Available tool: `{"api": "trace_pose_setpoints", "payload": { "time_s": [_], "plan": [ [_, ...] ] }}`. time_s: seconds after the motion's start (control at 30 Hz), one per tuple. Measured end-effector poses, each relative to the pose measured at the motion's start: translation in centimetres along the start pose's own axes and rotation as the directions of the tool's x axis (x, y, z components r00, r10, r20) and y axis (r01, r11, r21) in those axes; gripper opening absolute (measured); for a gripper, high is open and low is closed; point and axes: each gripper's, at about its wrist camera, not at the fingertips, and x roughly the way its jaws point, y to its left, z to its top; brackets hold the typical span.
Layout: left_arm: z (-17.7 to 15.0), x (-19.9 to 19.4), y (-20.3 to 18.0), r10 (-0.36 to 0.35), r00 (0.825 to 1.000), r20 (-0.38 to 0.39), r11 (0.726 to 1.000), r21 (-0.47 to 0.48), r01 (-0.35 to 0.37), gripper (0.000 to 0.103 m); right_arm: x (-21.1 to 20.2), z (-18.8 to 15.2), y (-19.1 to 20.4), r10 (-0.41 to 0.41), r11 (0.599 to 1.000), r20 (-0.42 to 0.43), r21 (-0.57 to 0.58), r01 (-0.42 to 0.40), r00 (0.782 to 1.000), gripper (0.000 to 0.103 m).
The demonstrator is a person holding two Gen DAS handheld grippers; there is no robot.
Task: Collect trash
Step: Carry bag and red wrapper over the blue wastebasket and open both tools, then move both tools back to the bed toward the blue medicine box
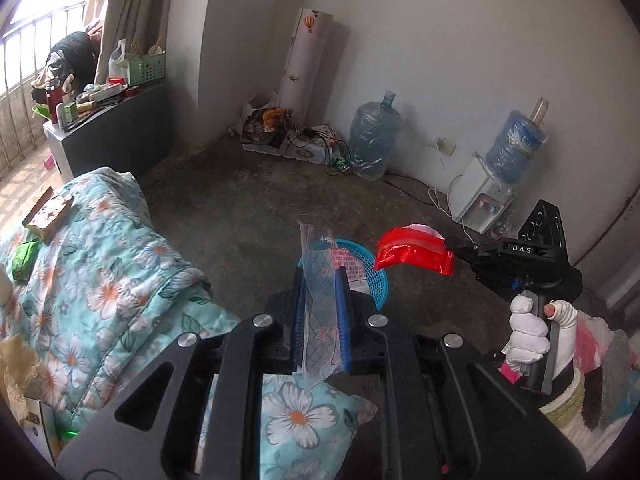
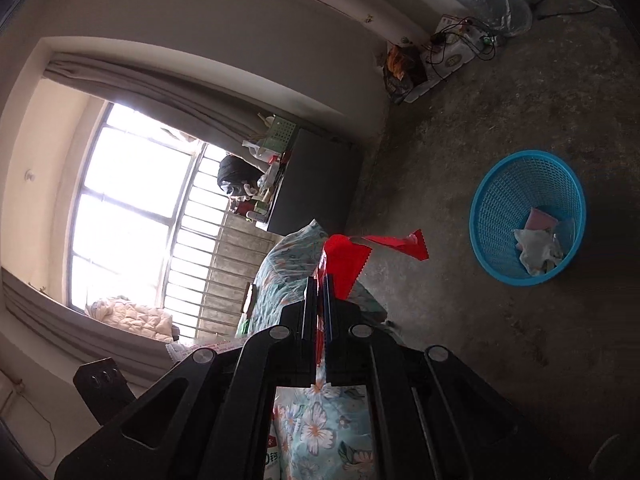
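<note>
Red wrapper: your right gripper (image 2: 319,280) has its tongs squeezed tight on the red wrapper (image 2: 352,264); in the right wrist view the crinkled foil sticks out past the tips toward 1 o'clock. In the left wrist view the same wrapper (image 1: 412,252) hangs at 3 o'clock, just beside the basket's rim.
Clear wrapper: your left gripper (image 1: 322,280) holds a clear printed wrapper (image 1: 320,264); the tongs stand narrow, pinching the thin film, which rises upright between the pads toward 12 o'clock.
Basket: the blue basket (image 2: 492,184) sits on the bare concrete floor (image 2: 460,340) at 3 o'clock in the right wrist view, with a pink scrap and crumpled pale trash already inside. In the left wrist view it lies straight ahead at 12 o'clock, mostly hidden behind the clear wrapper.
Step in hand: I judge you are carrying both pieces to the basket; neither is over its mouth yet.
Next move: bring each set of tips above the opening before you let go. Light film and foil may flutter or cling to the pads, so release low and inside the rim.
Surroundings: the floral quilt (image 1: 100,280) at 9 o'clock in the left wrist view carries a green packet (image 1: 25,258) and a flat brown packet (image 1: 48,212), likely more to collect.
</note>
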Motion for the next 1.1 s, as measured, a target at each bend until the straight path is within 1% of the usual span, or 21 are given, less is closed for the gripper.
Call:
{"api": "trace_pose_setpoints", "payload": {
  "time_s": [0.07,0.2,0.33,0.43,0.47,0.5,0.53,0.57,0.6,0.63,0.7,0.73,0.8,0.87,0.97,1.07,1.1],
  "plan": [
    [1.2,4.1,-1.3,-0.016,0.999,-0.051,1.000,0.013,0.017,0.012,0.4,0.9,-2.0,-0.056,0.998,0.015,0.022,0.056,0.998,0.003],
    [2.5,12.1,-3.5,-0.022,0.991,-0.134,0.999,0.042,0.028,0.012,2.0,3.2,-6.1,-0.155,0.986,0.025,0.064,0.153,0.988,0.003],
    [2.9,19.6,-5.2,-0.002,0.981,-0.196,0.996,0.089,0.020,0.012,4.9,5.5,-9.7,-0.236,0.968,0.008,0.095,0.234,0.972,0.003],
    [3.1,24.9,-5.8,-0.002,0.973,-0.229,0.996,0.086,0.023,0.014,8.0,7.5,-11.6,-0.281,0.956,-0.018,0.076,0.282,0.959,0.006],
    [3.0,26.9,-5.9,-0.016,0.968,-0.252,0.997,0.070,0.035,0.023,9.2,8.1,-12.4,-0.309,0.948,-0.032,0.073,0.310,0.951,0.007],
    [2.8,28.6,-5.6,-0.021,0.961,-0.275,0.999,0.040,0.033,0.036,10.2,8.6,-13.3,-0.345,0.935,-0.043,0.076,0.347,0.938,0.016],
    [2.4,30.2,-5.5,-0.015,0.958,-0.288,1.000,0.006,0.017,0.042,11.0,9.0,-14.3,-0.388,0.917,-0.051,0.081,0.391,0.920,0.029],
    [2.1,31.4,-5.2,-0.009,0.954,-0.299,1.000,-0.025,0.002,0.046,11.5,9.1,-15.2,-0.436,0.894,-0.053,0.089,0.439,0.899,0.032],
    [1.8,32.2,-4.9,-0.006,0.952,-0.305,0.999,-0.048,-0.010,0.046,11.7,9.1,-16.0,-0.468,0.877,-0.051,0.102,0.470,0.883,0.032],
    [1.4,32.6,-4.5,-0.008,0.951,-0.310,0.998,-0.068,-0.014,0.046,11.6,8.9,-16.7,-0.473,0.872,-0.046,0.119,0.475,0.880,0.032],
    [1.0,32.7,-4.1,-0.029,0.950,-0.312,0.995,-0.095,-0.001,0.047,10.8,8.1,-17.5,-0.450,0.881,-0.033,0.149,0.449,0.893,0.032],
    [0.8,32.3,-4.1,-0.033,0.951,-0.309,0.996,-0.092,0.005,0.048,10.5,7.7,-17.4,-0.446,0.884,-0.025,0.147,0.444,0.895,0.032],
    [0.8,31.4,-4.3,-0.022,0.956,-0.291,0.998,-0.065,0.003,0.052,9.5,6.7,-17.0,-0.455,0.883,-0.001,0.126,0.451,0.891,0.032],
    [1.2,30.2,-4.5,-0.026,0.962,-0.273,0.999,-0.051,0.012,0.053,8.7,5.9,-16.1,-0.460,0.883,0.025,0.115,0.454,0.888,0.032],
    [1.9,26.8,-5.0,-0.052,0.971,-0.235,0.998,-0.040,0.044,0.056,7.1,4.4,-13.4,-0.460,0.888,0.078,0.073,0.455,0.885,0.036],
    [2.3,22.7,-6.0,-0.073,0.980,-0.186,0.997,-0.001,0.074,0.060,5.5,2.7,-9.1,-0.446,0.891,0.148,-0.014,0.453,0.883,0.043],
    [2.4,21.1,-6.2,-0.076,0.983,-0.168,0.997,0.015,0.080,0.062,4.9,2.1,-7.6,-0.432,0.894,0.174,-0.044,0.445,0.885,0.047]
  ]
}}
